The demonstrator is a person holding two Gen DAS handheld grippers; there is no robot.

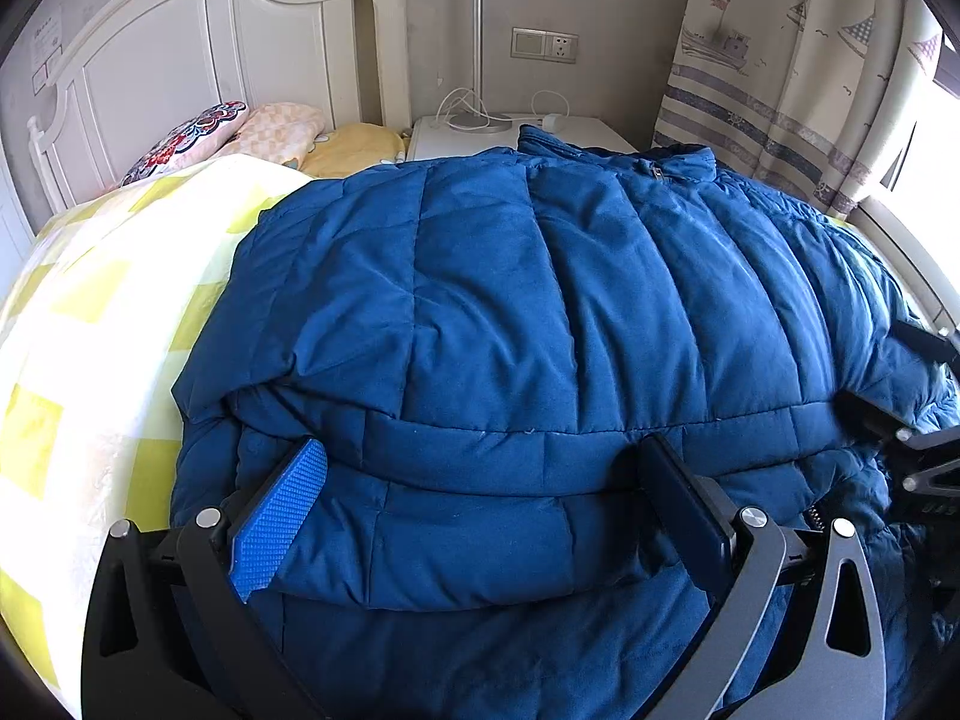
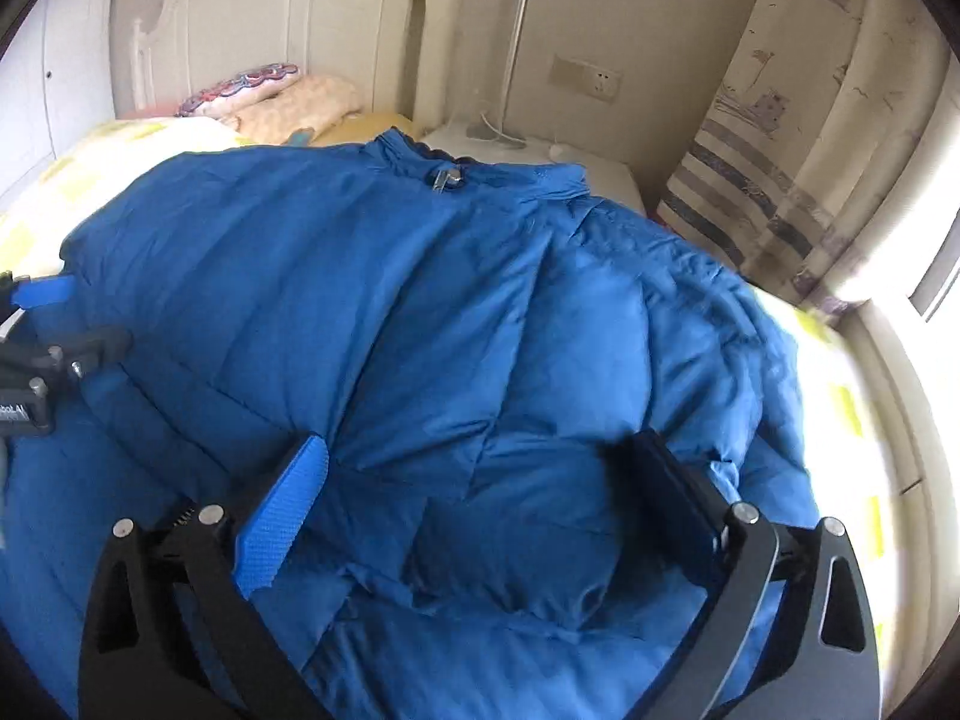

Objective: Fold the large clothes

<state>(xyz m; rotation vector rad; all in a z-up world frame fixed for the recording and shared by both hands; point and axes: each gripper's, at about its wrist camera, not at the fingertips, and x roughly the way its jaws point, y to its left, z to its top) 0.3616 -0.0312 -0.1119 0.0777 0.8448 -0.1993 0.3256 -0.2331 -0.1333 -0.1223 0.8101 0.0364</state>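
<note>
A big blue quilted puffer jacket [image 1: 540,300] lies on the bed, collar and zipper at the far end, its sides folded in over the body. It fills the right wrist view too [image 2: 420,312]. My left gripper [image 1: 480,486] is open, its fingers spread around the jacket's thick near hem fold. My right gripper [image 2: 486,480] is open, its fingers spread around a puffy fold at the near right of the jacket. Each gripper shows at the edge of the other's view: the right one [image 1: 900,414], the left one [image 2: 66,318].
The bed has a yellow and white checked cover [image 1: 108,312]. Pillows [image 1: 240,132] lie by the white headboard [image 1: 180,30]. A white nightstand [image 1: 480,132] with a lamp pole and cables stands behind the jacket. A curtain [image 1: 798,72] and bright window are at right.
</note>
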